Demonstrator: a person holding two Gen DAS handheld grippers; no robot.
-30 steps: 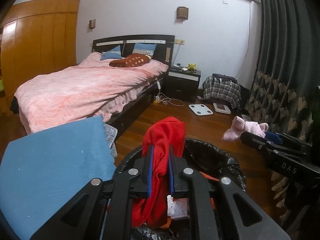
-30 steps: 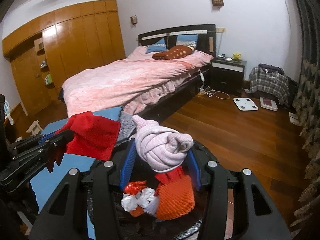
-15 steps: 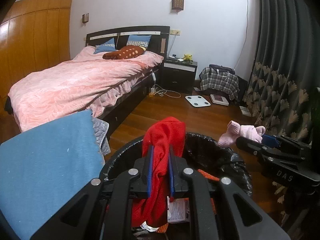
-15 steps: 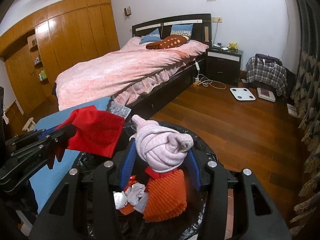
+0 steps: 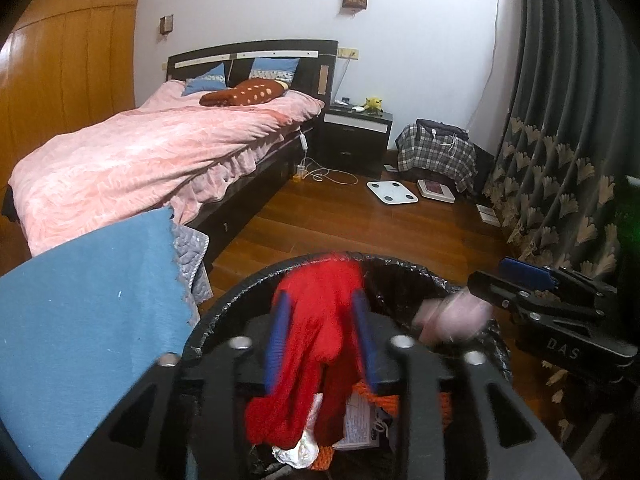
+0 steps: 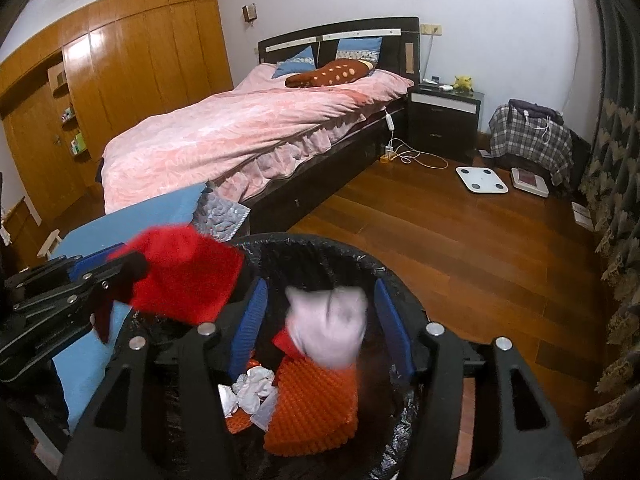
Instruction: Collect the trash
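A black bag-lined trash bin (image 5: 404, 266) (image 6: 320, 240) stands right below both grippers, holding orange mesh (image 6: 316, 404) and crumpled paper. My left gripper (image 5: 320, 316) is over it with its jaws opening; a red cloth (image 5: 316, 328) (image 6: 180, 276) hangs blurred between the blue pads, slipping down. My right gripper (image 6: 320, 300) is opening too, and a pink sock (image 6: 326, 328) (image 5: 452, 316) drops, blurred, in the gap with space on both sides. Each view shows the other gripper: the right gripper (image 5: 490, 274), the left gripper (image 6: 124, 256).
A blue cloth-covered surface (image 5: 88, 300) lies just left of the bin. Behind it is a bed with a pink cover (image 5: 152, 152). A nightstand (image 5: 356, 136), two scales (image 5: 392, 192) and a plaid-draped item (image 5: 436, 152) sit on the wood floor. Dark curtains (image 5: 560, 160) hang at right.
Both grippers sank closer over the bin. Their jaws have parted, and the red cloth and the pink sock, firmly pinched before, now blur as they slip down.
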